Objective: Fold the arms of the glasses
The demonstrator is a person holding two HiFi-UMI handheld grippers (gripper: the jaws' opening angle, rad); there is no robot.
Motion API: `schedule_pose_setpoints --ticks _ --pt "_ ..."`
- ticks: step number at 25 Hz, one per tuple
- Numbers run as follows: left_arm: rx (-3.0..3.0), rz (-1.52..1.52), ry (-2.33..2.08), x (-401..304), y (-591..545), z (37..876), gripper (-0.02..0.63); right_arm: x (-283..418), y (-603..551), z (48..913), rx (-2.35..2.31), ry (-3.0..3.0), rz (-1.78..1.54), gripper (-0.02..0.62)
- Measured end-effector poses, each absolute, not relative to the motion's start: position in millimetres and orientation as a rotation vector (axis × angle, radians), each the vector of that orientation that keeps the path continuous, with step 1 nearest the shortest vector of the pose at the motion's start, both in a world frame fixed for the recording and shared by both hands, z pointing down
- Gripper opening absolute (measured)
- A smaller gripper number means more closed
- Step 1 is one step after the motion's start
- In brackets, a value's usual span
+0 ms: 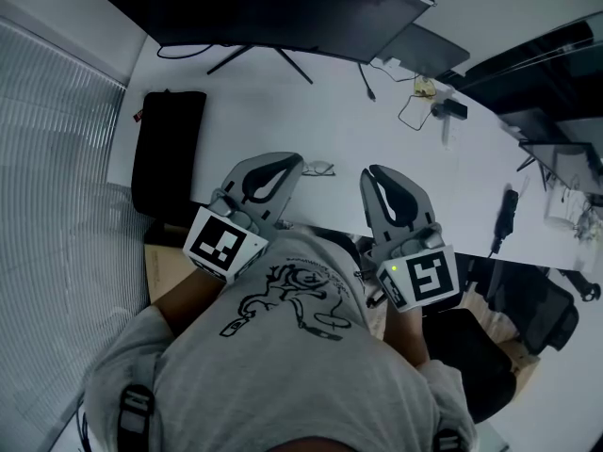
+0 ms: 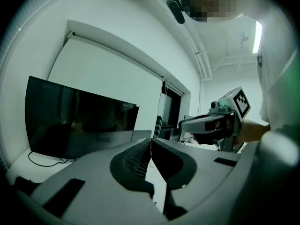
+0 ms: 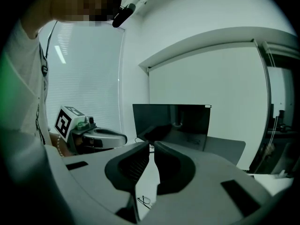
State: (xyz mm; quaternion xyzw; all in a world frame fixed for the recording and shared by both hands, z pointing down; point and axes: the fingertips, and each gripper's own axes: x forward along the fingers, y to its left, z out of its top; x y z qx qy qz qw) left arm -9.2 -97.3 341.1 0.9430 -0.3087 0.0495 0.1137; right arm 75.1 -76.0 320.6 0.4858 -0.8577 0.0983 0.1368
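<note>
behind left claw [image 1: 290,166], square marker [image 1: 224,245]

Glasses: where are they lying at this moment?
In the head view the glasses lie on the white table, just right of the tip of the left gripper, between it and the right gripper; neither gripper holds them.

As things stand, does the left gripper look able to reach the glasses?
Probably yes: the glasses lie on the table just past the left gripper, with nothing between. Its jaws are shut, so they must open first.
</note>
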Motion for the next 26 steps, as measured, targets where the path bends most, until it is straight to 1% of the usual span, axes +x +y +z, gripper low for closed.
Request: schedule_pose_setpoints --ticks 6,12,18,26 --pt "2.794 0.09 -0.906 -12.0 -96.4 333.6 0.023 71.1 -74.1 322.9 1.404 -2.475 0.285 0.041" --pt "2.755 0.169 -0.907 -13.9 -93.4 342.5 0.023 68.1 -72.5 326.6 1.394 -2.484 0.289 0.041" --pt "2.766 0.17 -0.898 -14.6 -91.8 340.7 0.023 65.6 -76.7 317.1 1.436 -2.506 0.273 0.041" --pt "2.782 0.154 -0.894 -16.0 -88.8 339.0 0.023 66.9 -68.8 325.4 1.401 -2.471 0.275 0.041"
